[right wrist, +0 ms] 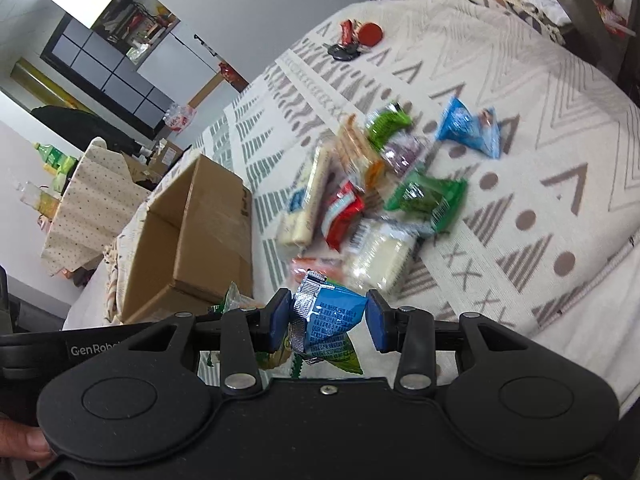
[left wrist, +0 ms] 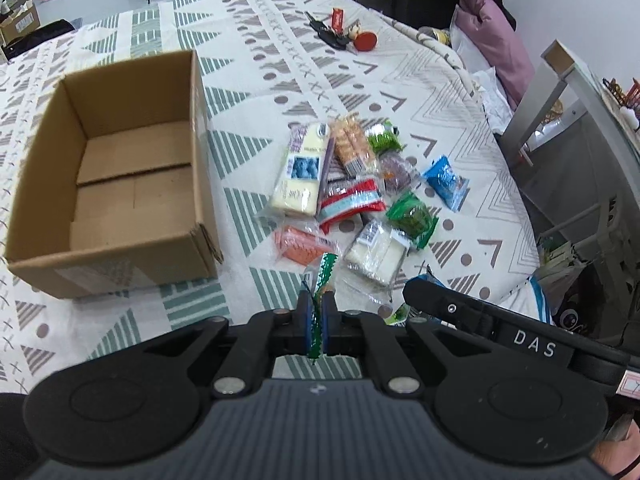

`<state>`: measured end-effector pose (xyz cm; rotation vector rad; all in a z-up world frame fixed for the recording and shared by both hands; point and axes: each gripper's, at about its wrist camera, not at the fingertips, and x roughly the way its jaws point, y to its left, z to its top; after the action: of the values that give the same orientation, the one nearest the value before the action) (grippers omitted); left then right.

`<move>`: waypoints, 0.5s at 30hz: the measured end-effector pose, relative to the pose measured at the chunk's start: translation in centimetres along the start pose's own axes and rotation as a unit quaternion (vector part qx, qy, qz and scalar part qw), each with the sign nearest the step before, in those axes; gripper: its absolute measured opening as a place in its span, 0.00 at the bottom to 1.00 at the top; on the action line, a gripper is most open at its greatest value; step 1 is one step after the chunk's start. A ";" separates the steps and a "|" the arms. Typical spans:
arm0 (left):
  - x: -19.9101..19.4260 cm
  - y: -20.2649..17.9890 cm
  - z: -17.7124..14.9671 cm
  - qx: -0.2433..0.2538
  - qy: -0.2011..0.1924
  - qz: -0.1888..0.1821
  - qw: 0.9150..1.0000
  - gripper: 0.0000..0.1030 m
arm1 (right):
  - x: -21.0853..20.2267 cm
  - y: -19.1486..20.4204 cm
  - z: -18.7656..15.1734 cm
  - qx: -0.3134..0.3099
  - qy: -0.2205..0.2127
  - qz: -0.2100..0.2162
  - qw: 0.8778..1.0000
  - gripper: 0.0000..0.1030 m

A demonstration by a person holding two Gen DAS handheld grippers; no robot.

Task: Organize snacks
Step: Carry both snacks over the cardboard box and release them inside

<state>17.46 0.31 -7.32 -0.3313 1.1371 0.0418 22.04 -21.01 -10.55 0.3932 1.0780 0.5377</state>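
An empty open cardboard box (left wrist: 120, 184) (right wrist: 192, 240) stands on the patterned cloth at the left. To its right lies a heap of several wrapped snacks (left wrist: 352, 196) (right wrist: 372, 192): cream wafers, red, green, blue and orange packs. My left gripper (left wrist: 316, 320) is shut on the crimped edge of a green snack packet (left wrist: 320, 300), held above the cloth near the box's front corner. My right gripper (right wrist: 328, 320) is shut on a blue snack packet (right wrist: 332, 316) and appears as a black body (left wrist: 480, 320) low right in the left wrist view.
Keys with a red tag and a red disc (left wrist: 340, 32) (right wrist: 356, 40) lie at the far side of the table. A grey chair (left wrist: 580, 140) and bags stand past the right edge. A cream dotted cloth (right wrist: 88, 208) hangs beyond the box. A thumb (right wrist: 24, 440) shows at the lower left.
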 end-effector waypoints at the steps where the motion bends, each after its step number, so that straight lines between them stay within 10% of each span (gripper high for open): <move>1: -0.3 0.1 0.2 0.000 -0.003 0.000 1.000 0.04 | -0.1 0.3 0.2 0.000 -0.001 0.001 1.000 0.39; 15: -4.5 2.7 4.3 -0.022 -0.029 -0.006 0.999 0.04 | 0.2 5.5 3.9 -0.025 -0.008 0.006 1.000 0.39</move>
<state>18.80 4.69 -2.30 -0.3735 1.0783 0.0662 24.41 -16.64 -6.00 0.3599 1.0451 0.5704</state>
